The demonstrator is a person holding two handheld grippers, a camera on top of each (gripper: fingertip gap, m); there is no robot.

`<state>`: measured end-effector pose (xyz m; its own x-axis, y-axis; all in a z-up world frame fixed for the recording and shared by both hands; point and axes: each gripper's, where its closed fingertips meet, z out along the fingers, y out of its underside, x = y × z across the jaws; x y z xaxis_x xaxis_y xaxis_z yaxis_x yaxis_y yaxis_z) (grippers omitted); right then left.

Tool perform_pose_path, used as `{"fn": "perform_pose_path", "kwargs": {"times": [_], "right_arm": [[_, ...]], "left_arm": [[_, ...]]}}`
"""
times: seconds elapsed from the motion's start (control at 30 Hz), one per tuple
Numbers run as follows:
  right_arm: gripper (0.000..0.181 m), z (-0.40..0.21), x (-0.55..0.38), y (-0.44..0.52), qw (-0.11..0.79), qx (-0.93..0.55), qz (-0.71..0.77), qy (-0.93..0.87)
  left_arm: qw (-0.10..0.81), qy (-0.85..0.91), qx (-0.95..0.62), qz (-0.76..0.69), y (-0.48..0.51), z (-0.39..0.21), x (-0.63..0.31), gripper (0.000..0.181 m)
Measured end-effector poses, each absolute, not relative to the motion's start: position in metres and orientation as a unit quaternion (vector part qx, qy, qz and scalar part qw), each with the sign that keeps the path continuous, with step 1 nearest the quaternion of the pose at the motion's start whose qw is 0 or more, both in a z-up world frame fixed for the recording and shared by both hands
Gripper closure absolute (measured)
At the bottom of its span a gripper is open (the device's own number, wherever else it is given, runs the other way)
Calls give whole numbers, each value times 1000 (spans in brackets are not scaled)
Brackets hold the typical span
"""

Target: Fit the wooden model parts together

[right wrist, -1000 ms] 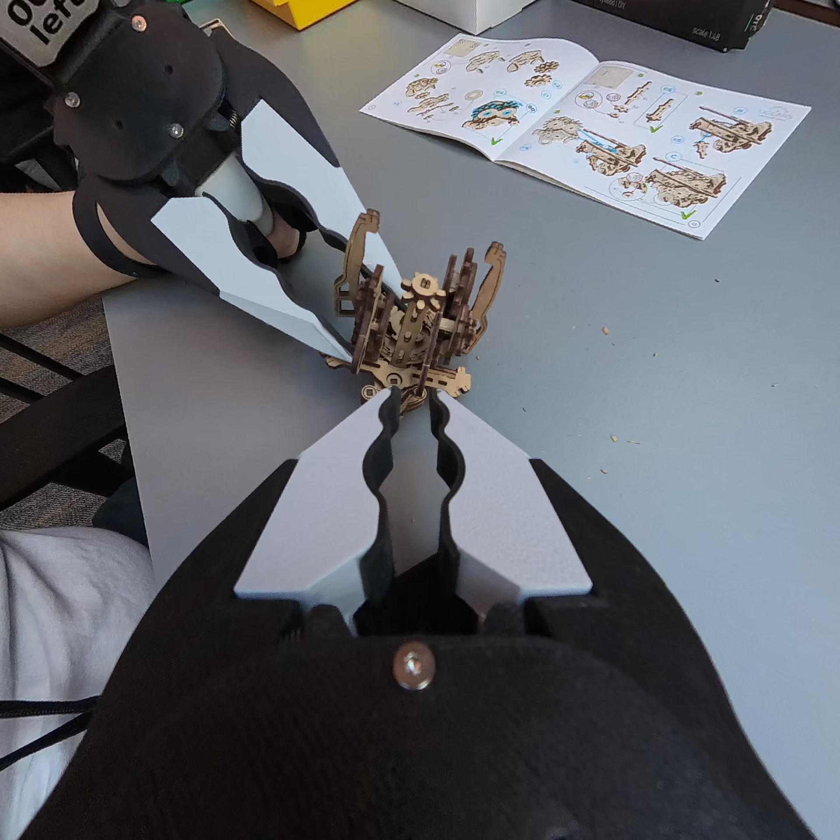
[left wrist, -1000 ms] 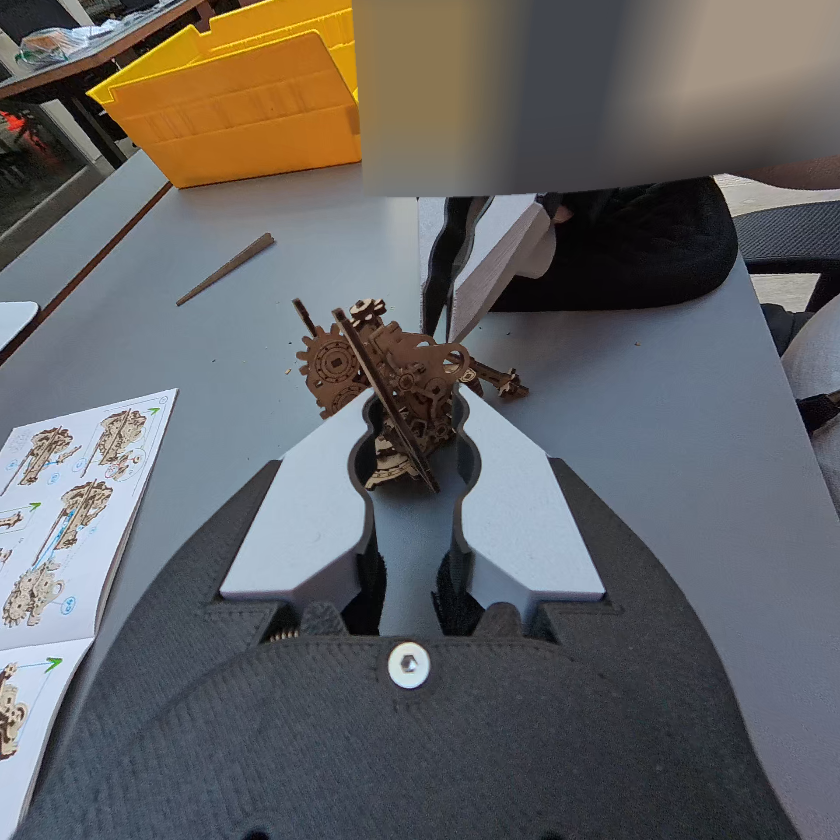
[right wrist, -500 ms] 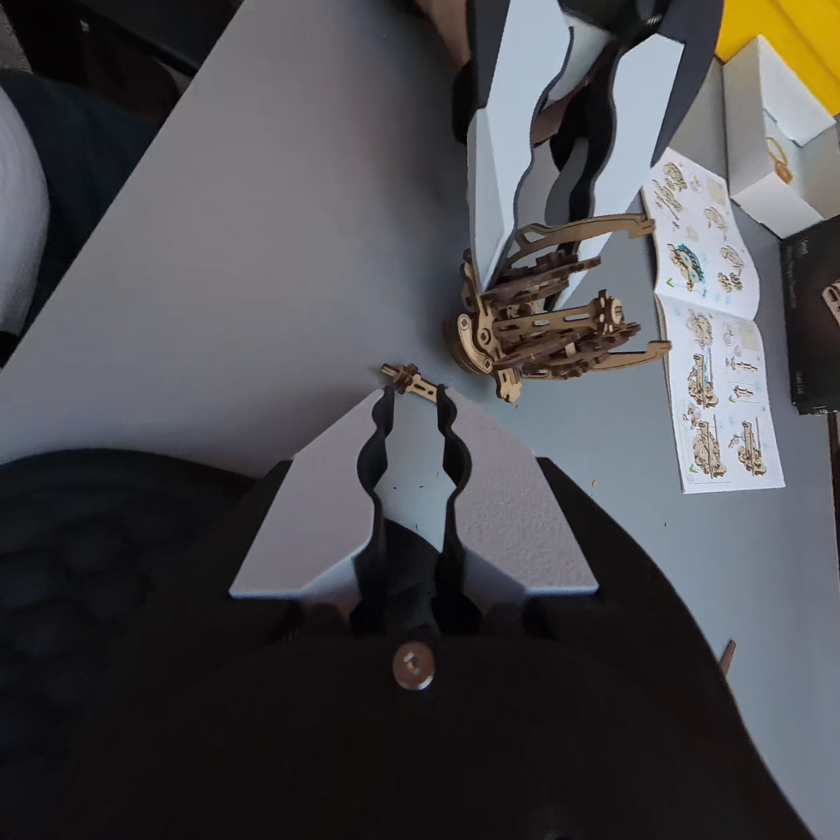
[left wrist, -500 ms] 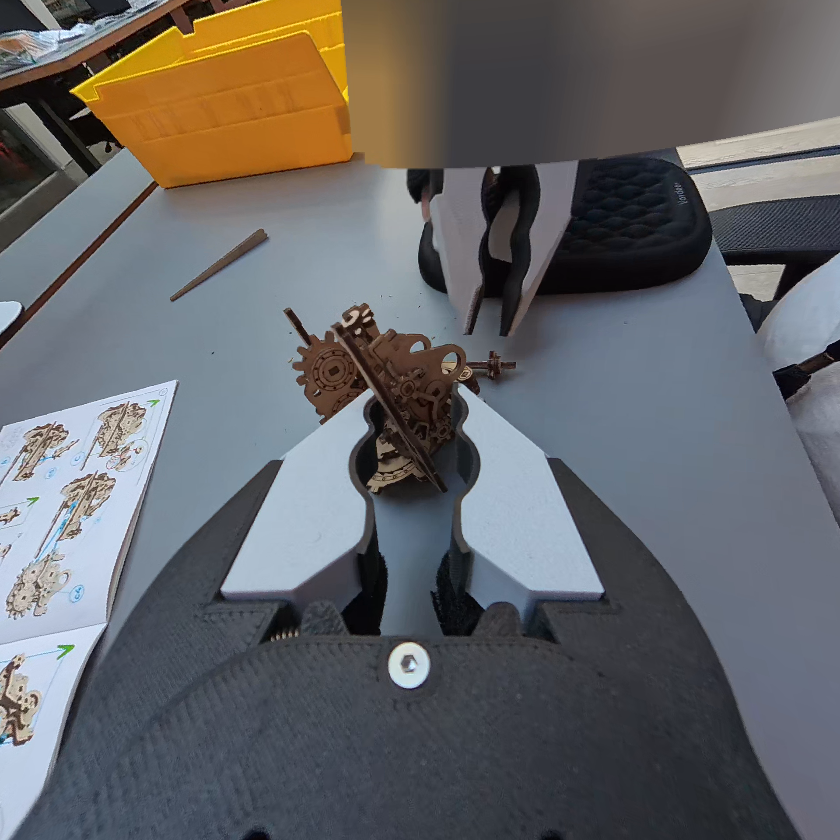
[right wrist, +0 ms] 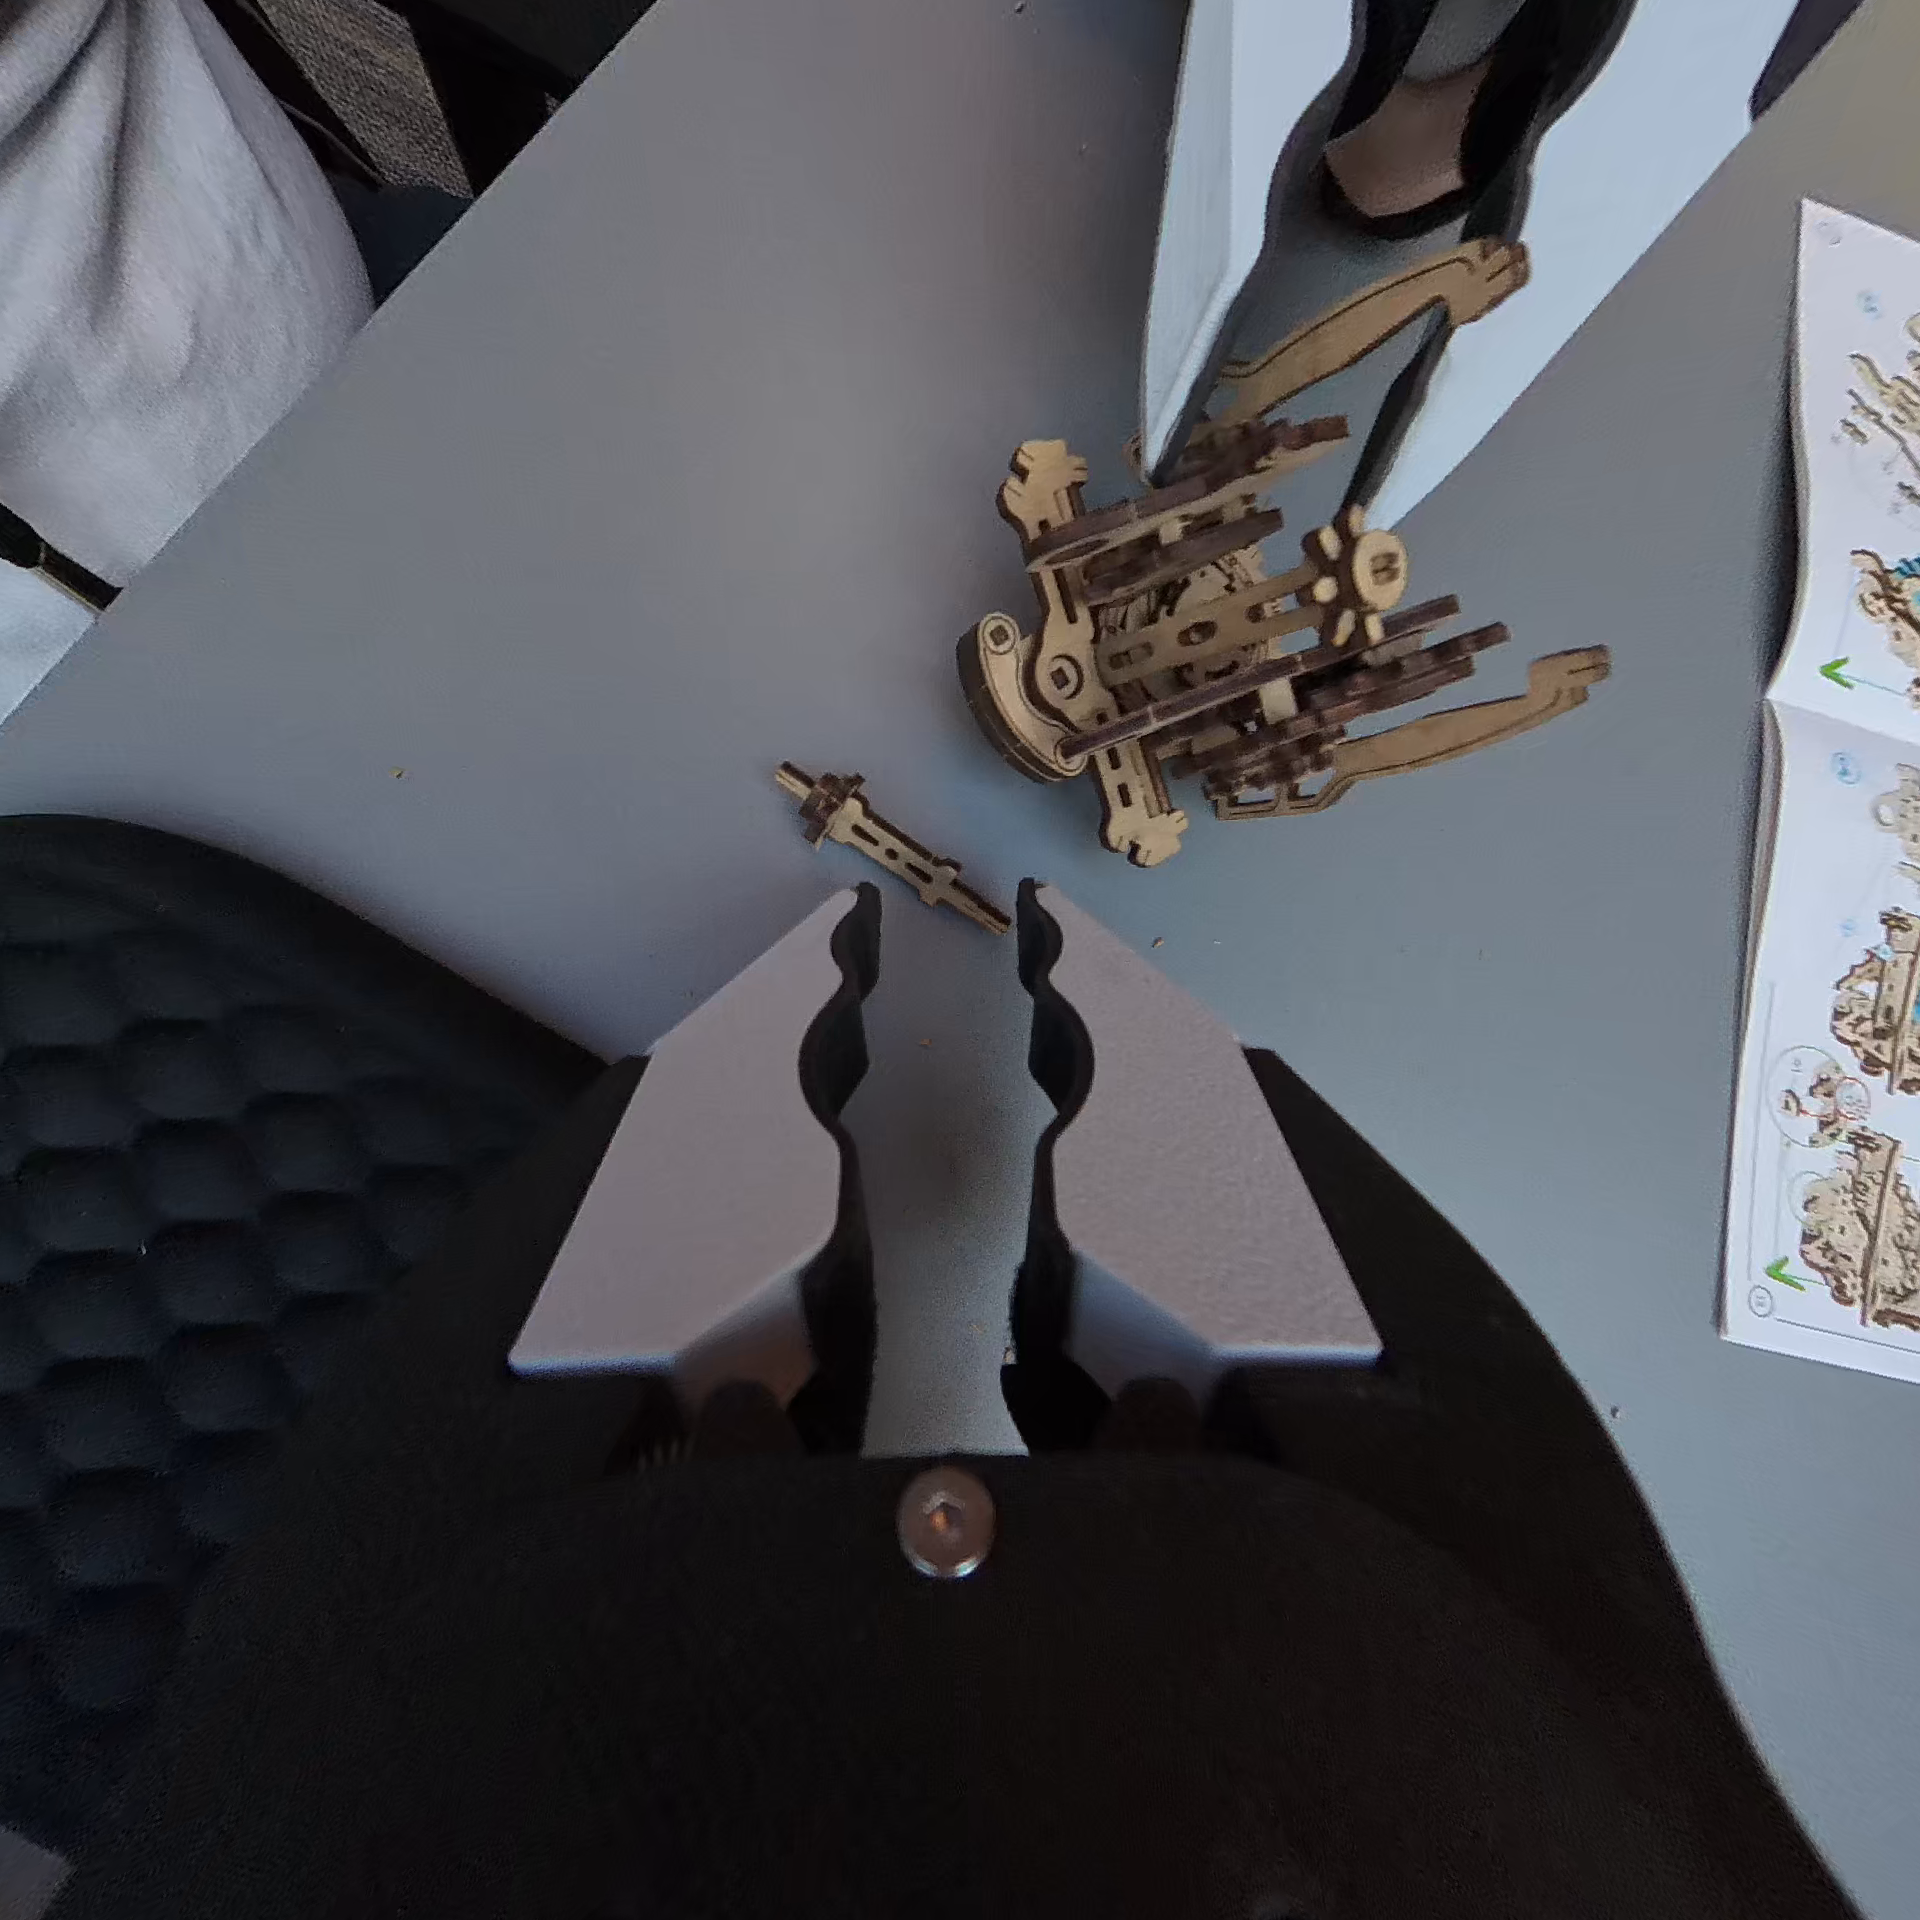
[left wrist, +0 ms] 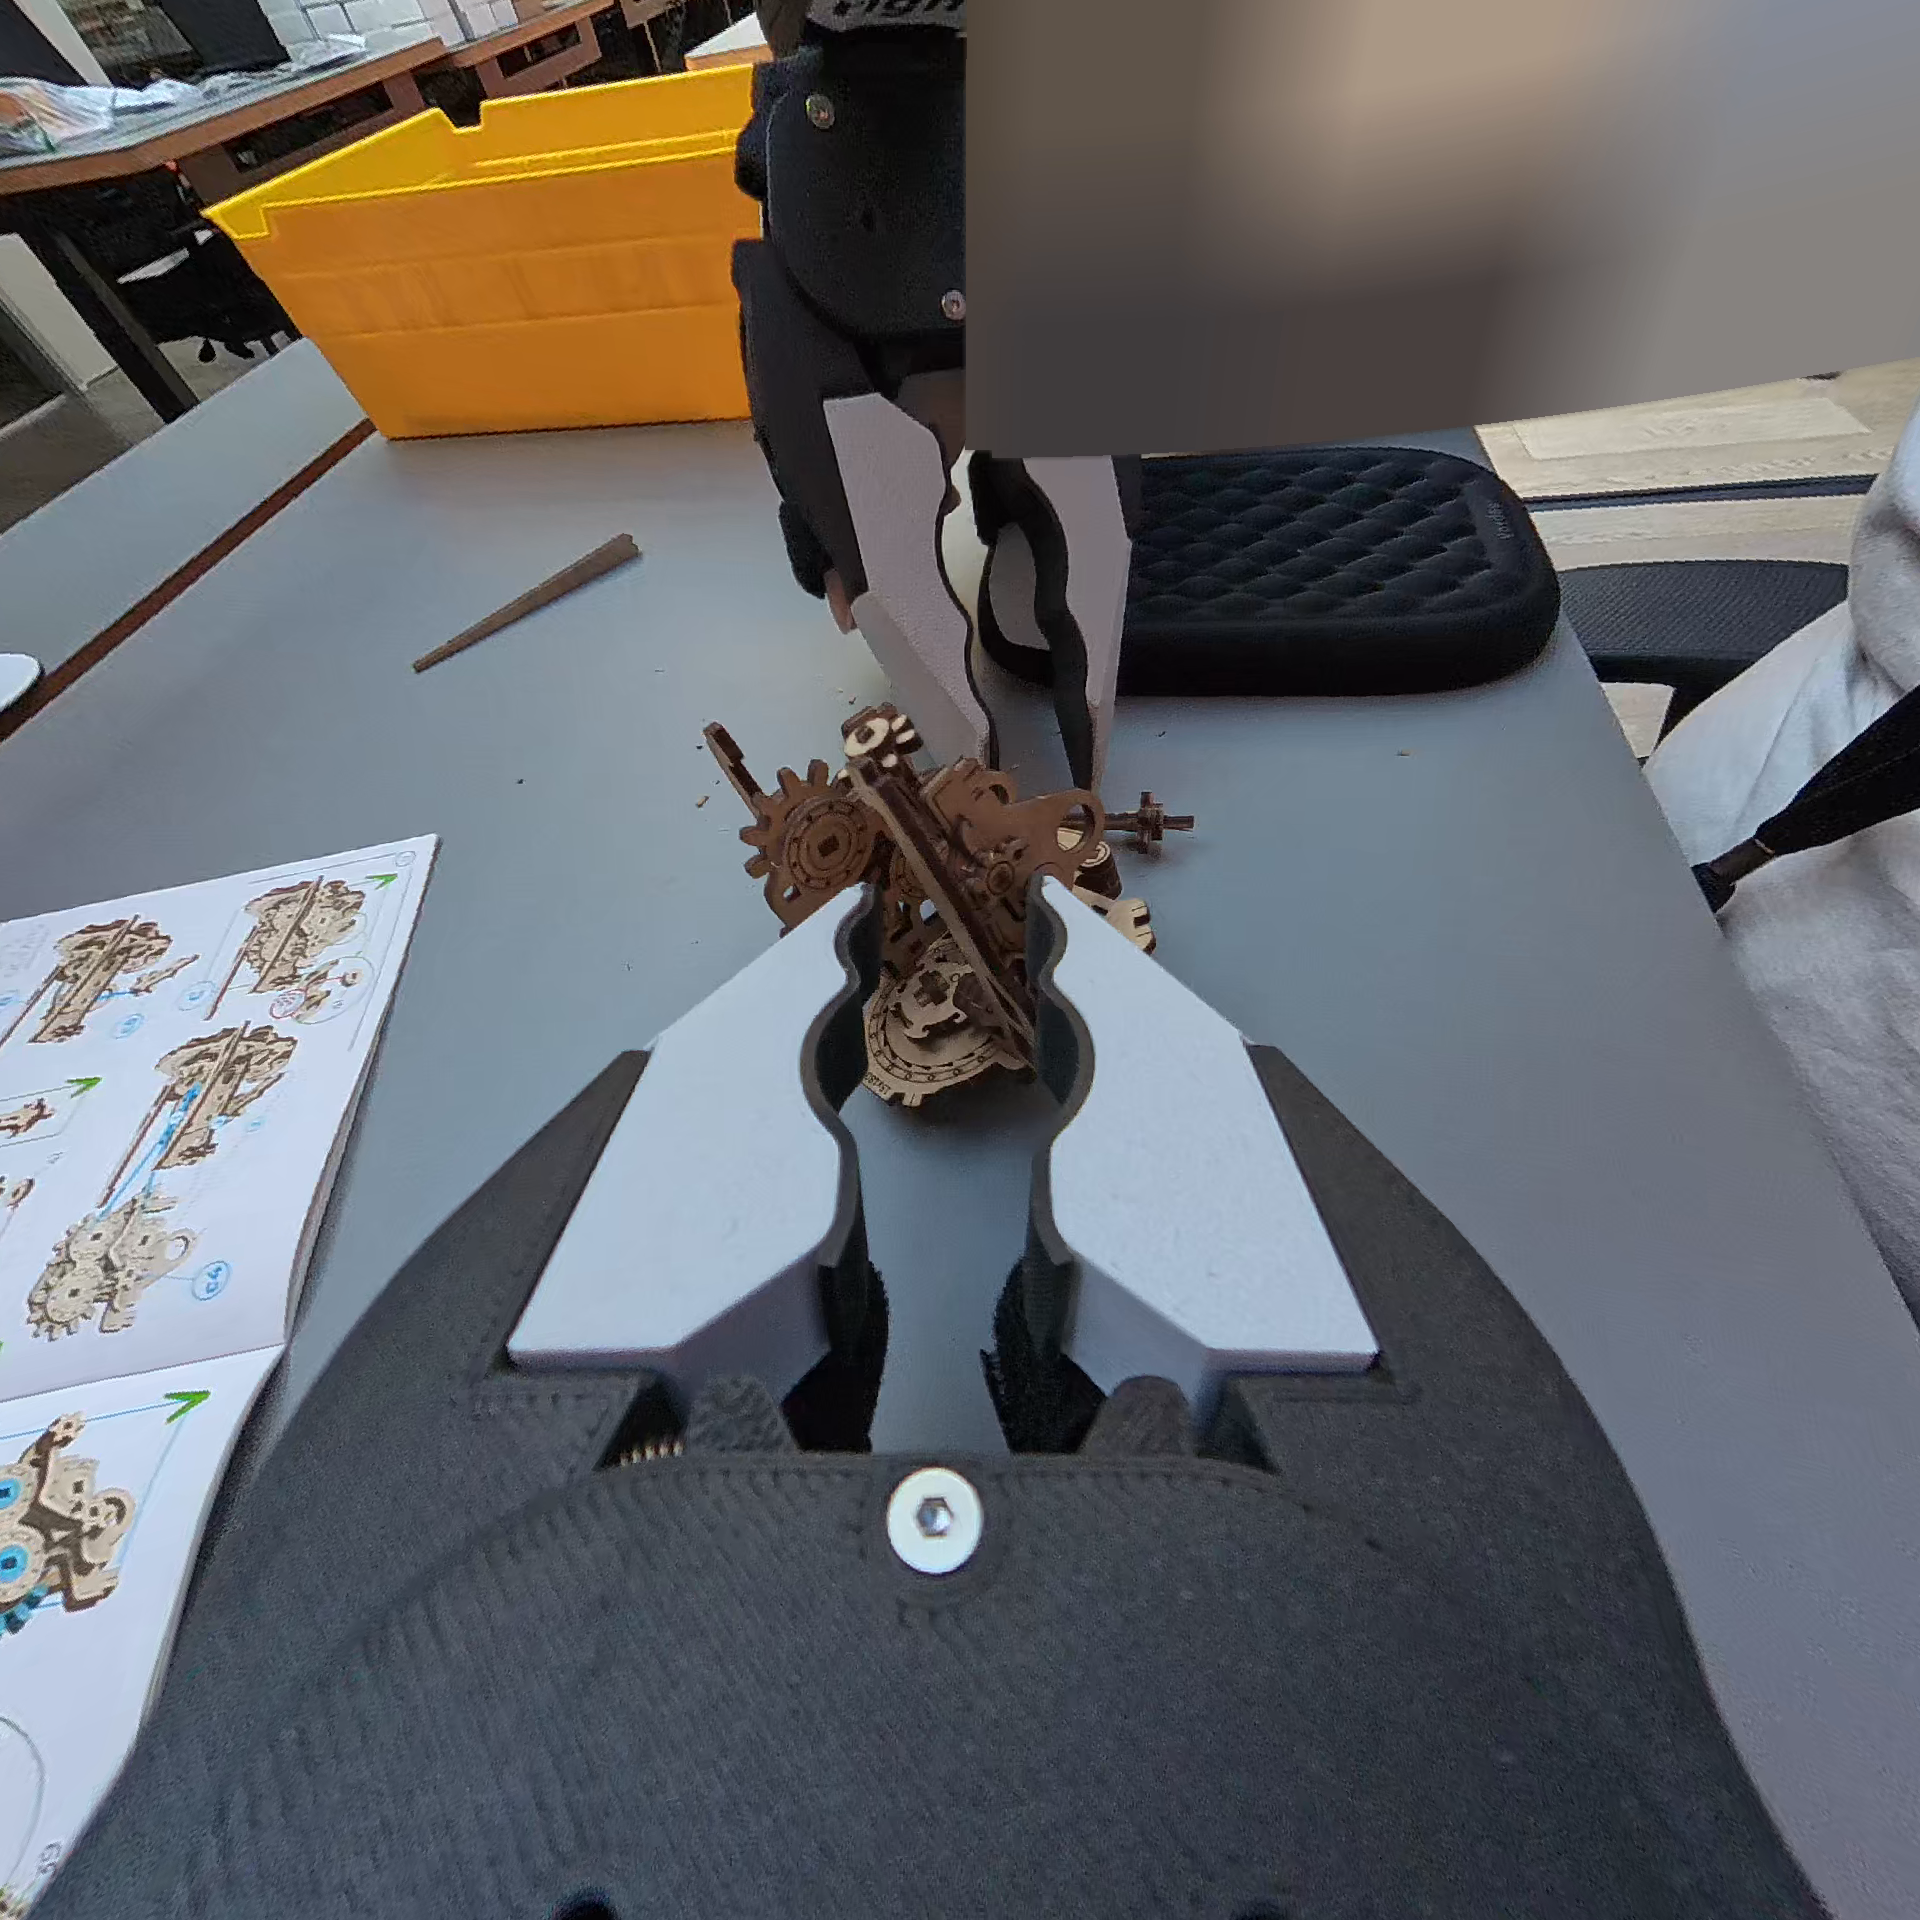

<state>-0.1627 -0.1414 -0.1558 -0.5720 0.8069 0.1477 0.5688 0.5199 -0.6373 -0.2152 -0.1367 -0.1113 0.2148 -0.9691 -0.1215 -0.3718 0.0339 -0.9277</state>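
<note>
The half-built wooden gear model stands on the grey table. My left gripper is shut on it. In the right wrist view the model lies ahead to the right, with the left gripper clamped on its far side. A small wooden axle piece lies loose on the table, just ahead of my right gripper. That gripper is open, empty and points down at the axle. In the left wrist view the right gripper hangs just behind the model, with the axle beside it.
An open instruction booklet lies left of the model and shows in the right wrist view. A yellow bin stands at the back. A thin wooden stick lies near it. A black cushion sits at the table's edge.
My right gripper has left the model's base, swung round and opened wider. The axle piece now lies loose on the table in front of it. My left gripper has kept its hold.
</note>
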Motion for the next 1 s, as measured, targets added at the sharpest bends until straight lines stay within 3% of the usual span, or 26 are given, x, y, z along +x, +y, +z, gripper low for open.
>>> {"fn": "perform_pose_path", "kwargs": {"times": [0.17, 0.37, 0.63, 0.77, 1.0], "right_arm": [[155, -157, -168, -148, 174, -398, 305, -847], [179, -164, -157, -159, 125, -398, 297, -859], [180, -107, -167, -140, 266, -476, 266, -795], [180, -116, -172, -142, 237, -513, 223, -794], [180, -112, -181, -137, 237, -555, 218, -767]], "left_arm": [[478, 531, -634, -295, -127, -114, -223, 156], [477, 511, -646, -306, -121, -112, -228, 153], [454, 481, -648, -378, -132, -101, -223, 126], [445, 516, -652, -331, -135, -116, -217, 135], [433, 520, -667, -311, -132, -124, -223, 135]]}}
